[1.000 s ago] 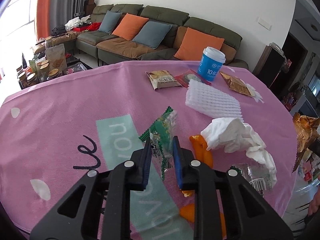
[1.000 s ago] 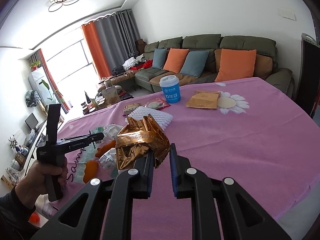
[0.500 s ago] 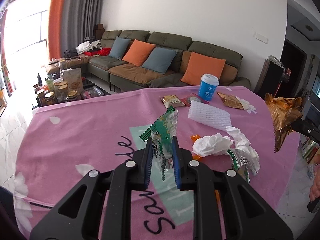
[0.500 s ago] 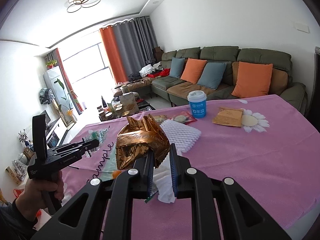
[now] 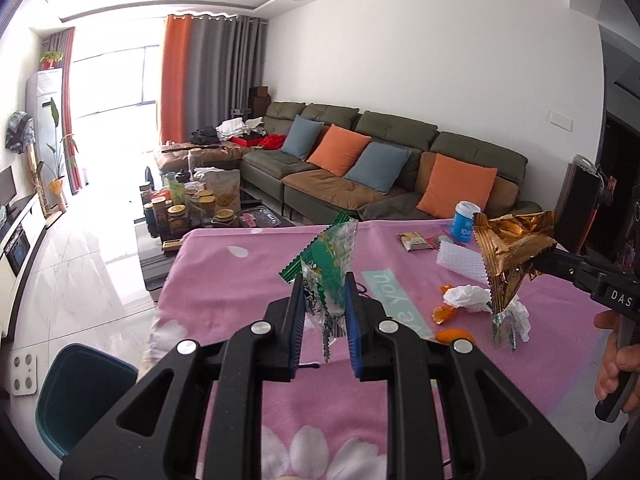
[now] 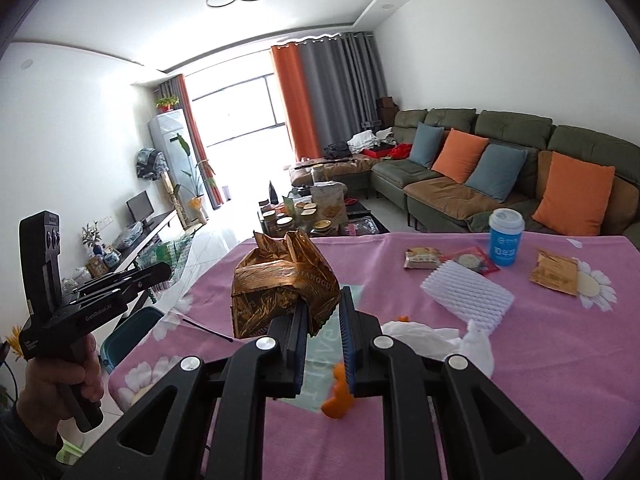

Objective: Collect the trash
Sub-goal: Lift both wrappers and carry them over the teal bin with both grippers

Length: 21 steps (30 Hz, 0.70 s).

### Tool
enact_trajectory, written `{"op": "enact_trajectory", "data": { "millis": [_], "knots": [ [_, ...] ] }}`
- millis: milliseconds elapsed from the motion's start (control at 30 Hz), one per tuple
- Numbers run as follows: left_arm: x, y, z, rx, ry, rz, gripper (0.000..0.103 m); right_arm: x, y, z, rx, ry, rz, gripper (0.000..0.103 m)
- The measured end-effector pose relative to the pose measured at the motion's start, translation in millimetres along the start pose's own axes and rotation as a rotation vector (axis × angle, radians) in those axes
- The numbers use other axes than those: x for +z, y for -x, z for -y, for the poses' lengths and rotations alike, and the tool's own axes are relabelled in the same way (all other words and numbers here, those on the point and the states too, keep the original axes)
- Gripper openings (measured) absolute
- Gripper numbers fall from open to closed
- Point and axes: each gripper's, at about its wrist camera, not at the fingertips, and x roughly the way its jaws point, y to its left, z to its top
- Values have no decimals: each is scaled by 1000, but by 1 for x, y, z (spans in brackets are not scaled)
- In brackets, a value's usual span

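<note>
My left gripper (image 5: 323, 312) is shut on a green and clear snack wrapper (image 5: 328, 264) and holds it up above the pink tablecloth (image 5: 240, 280). My right gripper (image 6: 323, 320) is shut on a crumpled gold foil wrapper (image 6: 280, 280), also held above the table; this wrapper also shows in the left wrist view (image 5: 508, 248). A dark teal bin (image 5: 80, 392) stands on the floor at the table's near left; its rim shows in the right wrist view (image 6: 128, 332). On the cloth lie crumpled white tissue (image 5: 468, 298), orange peel (image 5: 444, 314), white foam netting (image 6: 466, 294) and a blue paper cup (image 6: 505, 236).
More wrappers lie at the far side: a tan packet (image 6: 554, 276), a small snack packet (image 6: 420, 258) and a red packet (image 6: 474, 260). A coffee table with jars (image 5: 192, 212) and a green sofa (image 5: 380, 168) stand beyond. A dark chair (image 5: 580, 204) is at the right.
Both grippers have lifted and swung left with their wrappers, away from the trash pile. The teal bin on the floor has come into view at the lower left.
</note>
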Motion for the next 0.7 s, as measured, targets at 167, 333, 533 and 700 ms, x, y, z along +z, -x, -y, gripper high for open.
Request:
{"op": "enact_trajectory", "data": {
  "millis": [167, 333, 533, 700],
  "knots": [
    [-10, 38, -36, 84, 45, 14, 19, 4, -17, -36, 73, 50, -16, 14],
    [-20, 73, -75, 167, 91, 23, 19, 8, -32, -74, 137, 108, -31, 14],
    [-34, 115, -126, 275, 147, 32, 19, 9, -48, -112, 206, 165, -52, 14],
    [-50, 148, -166, 358, 193, 24, 19, 11, -69, -148, 266, 223, -83, 14]
  ]
}}
